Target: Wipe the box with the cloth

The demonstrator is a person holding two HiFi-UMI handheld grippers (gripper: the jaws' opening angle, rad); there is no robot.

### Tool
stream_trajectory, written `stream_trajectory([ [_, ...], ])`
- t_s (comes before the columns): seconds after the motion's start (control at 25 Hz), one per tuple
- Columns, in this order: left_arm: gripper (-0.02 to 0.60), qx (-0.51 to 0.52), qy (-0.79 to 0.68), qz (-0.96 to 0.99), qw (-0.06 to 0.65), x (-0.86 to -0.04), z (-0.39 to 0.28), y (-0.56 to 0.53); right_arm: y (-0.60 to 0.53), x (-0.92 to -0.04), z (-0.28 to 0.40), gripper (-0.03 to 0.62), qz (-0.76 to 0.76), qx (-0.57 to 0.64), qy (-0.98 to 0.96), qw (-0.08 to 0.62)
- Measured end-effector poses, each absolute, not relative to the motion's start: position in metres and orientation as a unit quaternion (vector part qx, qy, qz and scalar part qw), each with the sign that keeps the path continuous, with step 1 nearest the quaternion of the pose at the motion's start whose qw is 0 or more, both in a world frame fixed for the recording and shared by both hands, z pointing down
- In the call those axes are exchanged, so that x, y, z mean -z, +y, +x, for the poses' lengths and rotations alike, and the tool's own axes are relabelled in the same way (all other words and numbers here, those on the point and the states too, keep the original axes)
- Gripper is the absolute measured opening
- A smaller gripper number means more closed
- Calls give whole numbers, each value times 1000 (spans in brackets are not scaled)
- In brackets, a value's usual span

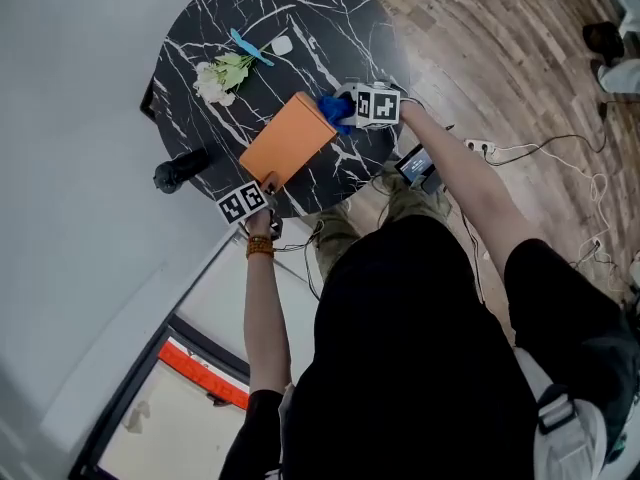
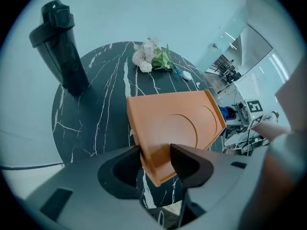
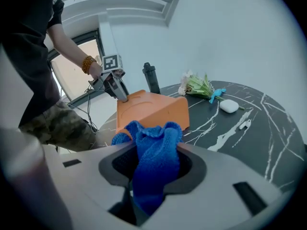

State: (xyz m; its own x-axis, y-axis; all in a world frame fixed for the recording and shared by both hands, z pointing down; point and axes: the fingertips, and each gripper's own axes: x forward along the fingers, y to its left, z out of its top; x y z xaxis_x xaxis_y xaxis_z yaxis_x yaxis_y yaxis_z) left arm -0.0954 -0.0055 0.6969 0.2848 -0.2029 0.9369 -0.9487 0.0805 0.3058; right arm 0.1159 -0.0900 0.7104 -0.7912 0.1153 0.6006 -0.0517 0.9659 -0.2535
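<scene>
Standing at the left rim of the round marble table (image 1: 345,23), a black shaker bottle (image 1: 180,171) leaves bare tabletop between itself and the orange box (image 1: 288,140). Flowers (image 1: 222,76) and a white earbud case (image 1: 282,45) lie farther back, well clear of the box. The left gripper (image 1: 268,186) pinches the box's near corner at the table's near edge. Rightward, the right gripper (image 1: 345,110) clamps a bunched blue cloth (image 1: 333,108) just beside the box's opposite corner, near the right rim.
</scene>
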Motion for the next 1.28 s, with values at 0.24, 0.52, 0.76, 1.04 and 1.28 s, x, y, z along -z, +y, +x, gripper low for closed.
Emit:
stream_trajectory([
  [0.24,187,-311,-492,594,556,-696,-97,-4,-75,-699,129,132,109,-115,-936,314],
  [0.52,187,-283,-486,609,559,-690,-97,-6,-62,-698,142,128,414,-137,-844,313],
  [0.76,198,-263,-439,628,586,-683,-93,-4,-40,-690,124,127,498,-159,-792,315],
  [1.04,216,-273,-395,647,592,-687,-94,-5,-33,-690,115,127,576,-177,-737,307],
  [1.28,219,-275,-384,649,597,-689,-95,-4,-5,-693,51,127,540,-178,-764,304],
])
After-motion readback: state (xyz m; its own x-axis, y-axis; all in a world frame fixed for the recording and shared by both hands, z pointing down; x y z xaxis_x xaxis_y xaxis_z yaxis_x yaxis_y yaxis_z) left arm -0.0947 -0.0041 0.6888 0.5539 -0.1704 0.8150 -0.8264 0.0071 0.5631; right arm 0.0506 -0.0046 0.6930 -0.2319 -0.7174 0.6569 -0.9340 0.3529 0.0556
